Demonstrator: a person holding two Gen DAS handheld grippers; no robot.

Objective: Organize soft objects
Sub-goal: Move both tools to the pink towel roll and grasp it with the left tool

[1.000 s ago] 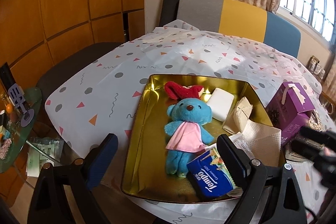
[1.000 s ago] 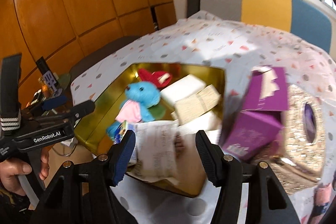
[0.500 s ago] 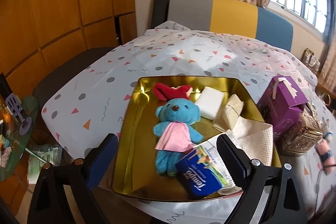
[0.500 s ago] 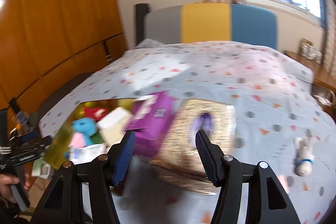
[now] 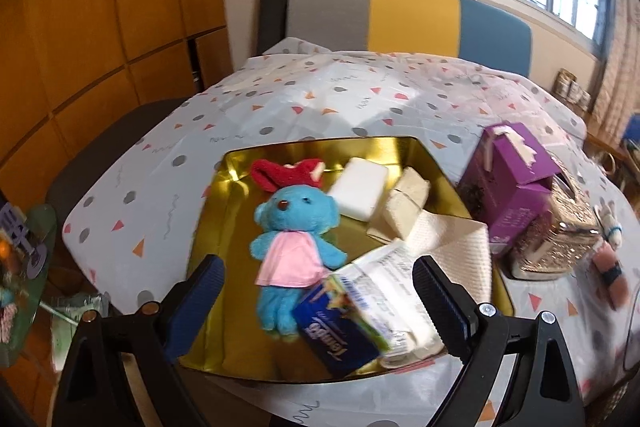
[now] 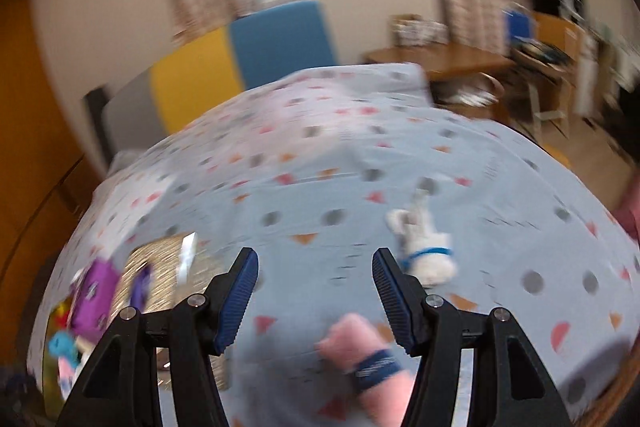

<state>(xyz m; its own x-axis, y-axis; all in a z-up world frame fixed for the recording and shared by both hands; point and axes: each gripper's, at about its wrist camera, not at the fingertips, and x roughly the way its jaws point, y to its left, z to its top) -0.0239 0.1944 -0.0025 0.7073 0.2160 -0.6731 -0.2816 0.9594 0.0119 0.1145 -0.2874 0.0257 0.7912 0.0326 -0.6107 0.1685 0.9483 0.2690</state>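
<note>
A small white plush toy [image 6: 424,247] with a blue band around its middle lies on its side on the patterned cloth of the worktop [image 6: 320,167]. It looks light, soft and squashy, so it should give under the pads rather than slip. The body at the blue band seems the best place to pinch, since the thin limbs would likely flop. In the blurred right wrist view the toy lies just beyond the right-hand jaw and slightly outside the gap, not between the jaws.

The right gripper [image 6: 314,291] has its jaws apart with nothing between them. Below and nearer than the jaws lies a pink plush piece [image 6: 360,351] with a dark blue band, also soft and loose on the cloth.

Far off to the left of these jaws stand a purple box [image 6: 94,295] and a glittery gold basket [image 6: 160,267].

In the left wrist view, the left gripper [image 5: 318,303] hangs with jaws apart and empty above a gold tray [image 5: 224,227]. Between and beyond these jaws, in the tray, lie a blue teddy bear [image 5: 294,239] in a pink dress, a tissue pack [image 5: 336,331] and folded paper.
</note>
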